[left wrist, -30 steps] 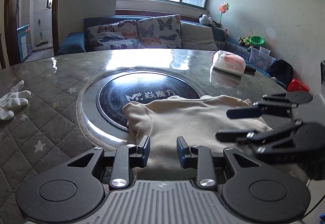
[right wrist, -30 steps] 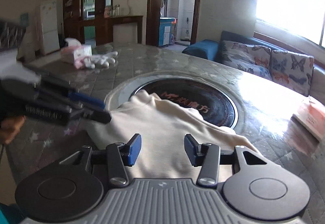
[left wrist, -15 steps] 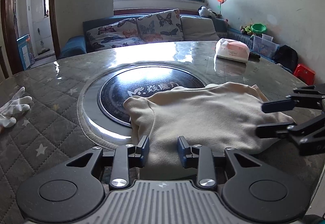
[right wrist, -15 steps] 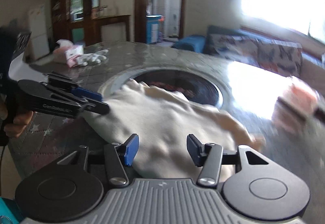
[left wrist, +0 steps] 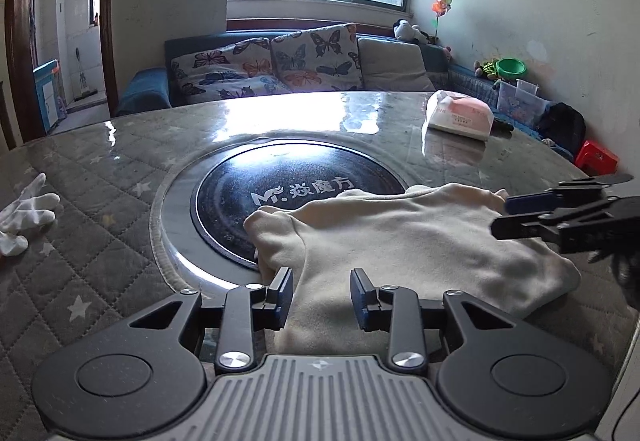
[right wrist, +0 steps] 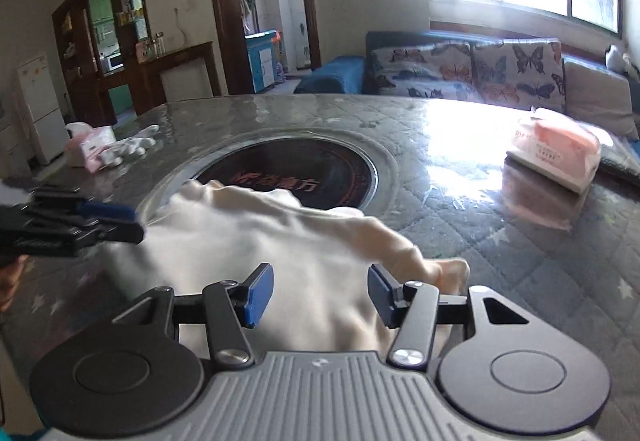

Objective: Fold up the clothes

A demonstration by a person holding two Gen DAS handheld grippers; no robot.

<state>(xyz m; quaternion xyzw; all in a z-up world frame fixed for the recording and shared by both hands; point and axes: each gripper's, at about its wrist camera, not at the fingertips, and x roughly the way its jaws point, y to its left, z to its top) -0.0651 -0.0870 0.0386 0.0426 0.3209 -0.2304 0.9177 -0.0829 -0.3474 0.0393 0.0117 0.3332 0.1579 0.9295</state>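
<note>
The cream garment (left wrist: 400,241), lying near on the table (left wrist: 120,177), looks soft and light (best pinched at an edge), with left gripper (left wrist: 320,293) and right gripper (right wrist: 316,293) both parted, holding nothing.

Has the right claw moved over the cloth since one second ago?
Yes. In the left wrist view the right claw has shifted rightward, from over the cream garment to its right edge.

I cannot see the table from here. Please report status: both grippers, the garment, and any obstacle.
Left gripper open, right gripper open, nothing held. Cream garment flat, partly over the black disc. Tissue pack and white glove lie apart.
</note>
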